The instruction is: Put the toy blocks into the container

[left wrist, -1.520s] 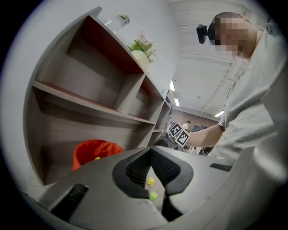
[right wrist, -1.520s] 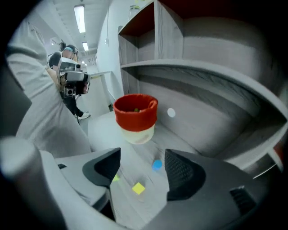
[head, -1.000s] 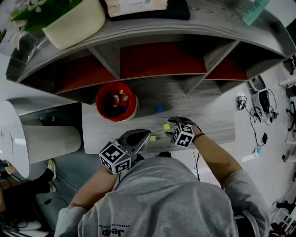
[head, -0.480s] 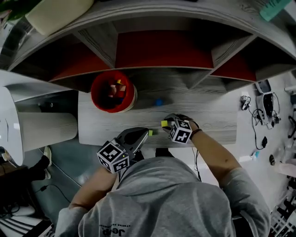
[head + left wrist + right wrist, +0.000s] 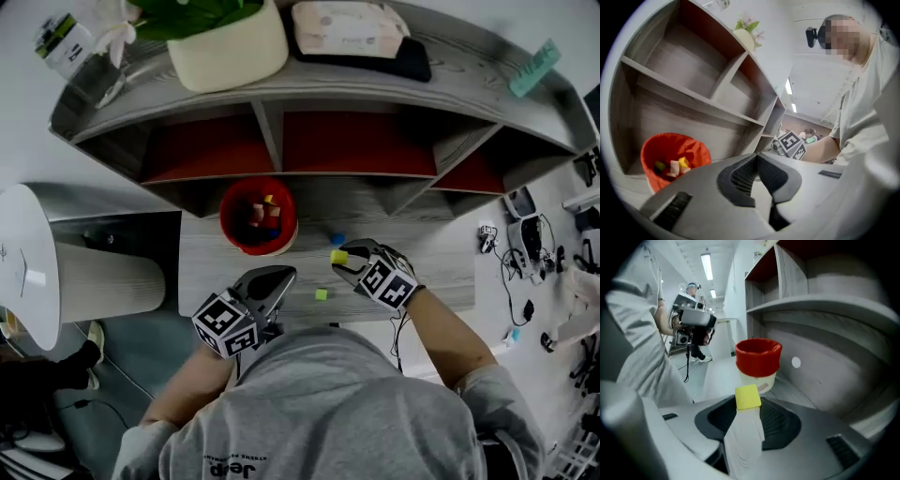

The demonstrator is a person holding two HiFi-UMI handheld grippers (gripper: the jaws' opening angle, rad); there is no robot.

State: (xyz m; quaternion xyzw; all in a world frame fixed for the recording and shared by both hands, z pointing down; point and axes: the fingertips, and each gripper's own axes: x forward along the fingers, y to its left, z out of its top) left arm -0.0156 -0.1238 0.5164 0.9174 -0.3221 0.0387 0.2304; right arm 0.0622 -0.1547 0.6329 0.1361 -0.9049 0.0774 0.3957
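Your right gripper (image 5: 343, 262) has just closed its jaws on the yellow block (image 5: 748, 397) and holds it clear of the desk (image 5: 427, 258), but only by the very tips — that is the weak spot. Swing fast or roll your wrist and the block may pivot between the pads and pop out before you reach the bucket (image 5: 228, 208), which stands well to the left, tucked under the shelf (image 5: 309, 178). That overhang leaves you a tight way in from above. Come in high and you may knock the shelf edge; come in low and you could clip the rim and tip the bucket, which looks light and already has blocks in it. Let go short and the block will likely bounce off the rim onto the desk, near the blue block (image 5: 337, 239). Your left gripper (image 5: 278, 278) is clenched on nothing near the green block (image 5: 322, 294), close to the line you will probably take — keep the two apart.
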